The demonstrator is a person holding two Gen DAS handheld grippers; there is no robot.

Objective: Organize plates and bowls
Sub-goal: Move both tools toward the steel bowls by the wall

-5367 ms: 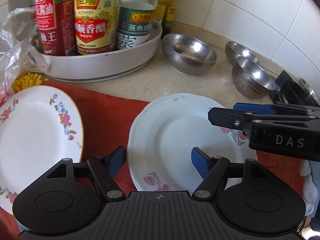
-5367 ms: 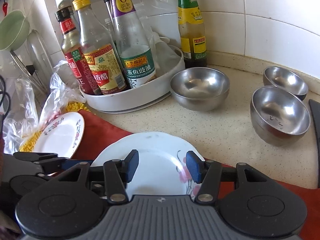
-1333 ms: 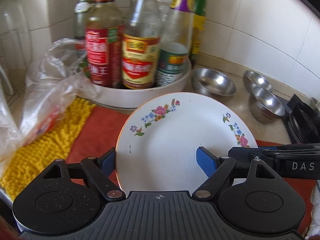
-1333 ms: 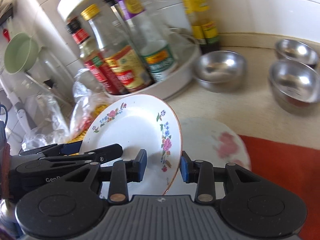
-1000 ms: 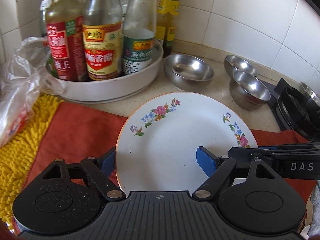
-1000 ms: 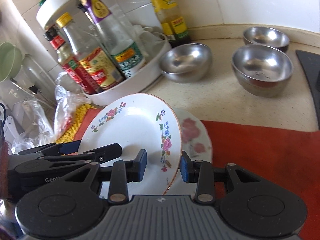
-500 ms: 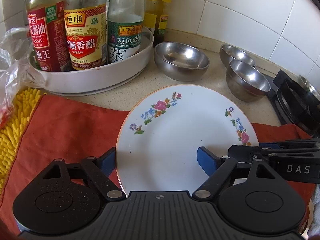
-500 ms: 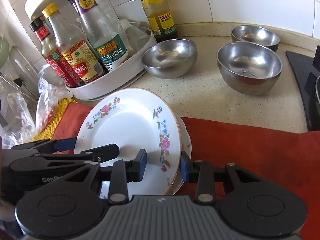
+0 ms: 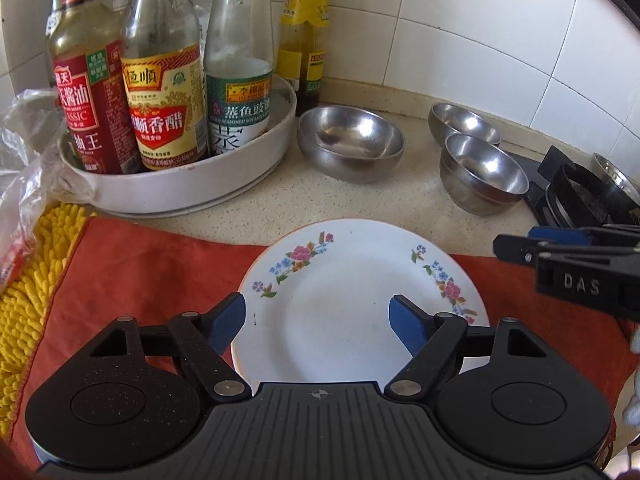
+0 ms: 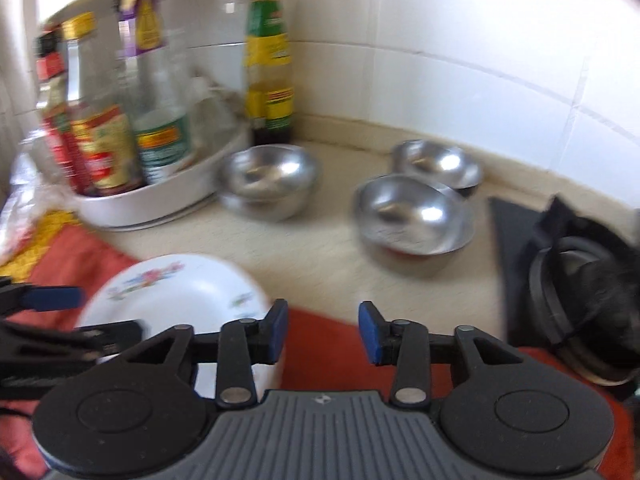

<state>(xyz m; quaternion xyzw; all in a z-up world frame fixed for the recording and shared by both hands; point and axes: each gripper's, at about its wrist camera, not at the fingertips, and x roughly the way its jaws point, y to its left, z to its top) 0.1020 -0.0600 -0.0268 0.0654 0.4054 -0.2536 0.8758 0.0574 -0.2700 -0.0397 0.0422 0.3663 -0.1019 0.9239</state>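
A white floral plate (image 9: pixel 356 300) lies on the red cloth (image 9: pixel 132 276), stacked on another plate hidden beneath it; it also shows in the right wrist view (image 10: pixel 176 292). My left gripper (image 9: pixel 318 322) is open, its fingers on either side of the plate's near part, not gripping. My right gripper (image 10: pixel 322 332) is open and empty, to the right of the plate over the cloth; it shows side-on in the left wrist view (image 9: pixel 560 256). Three steel bowls stand on the counter: a wide one (image 9: pixel 350 148), a near small one (image 9: pixel 482 178) and a far small one (image 9: pixel 462 124).
A white turntable tray (image 9: pixel 180 184) holds several sauce bottles at the back left. A yellow mat (image 9: pixel 24 276) and a plastic bag (image 9: pixel 24 152) lie at the left. A black stove burner (image 10: pixel 580 264) is at the right. Tiled wall behind.
The plate has been set down flat on the other plate. My right gripper has let go of its rim, opened and pulled away to the right. The right view is blurred by motion.
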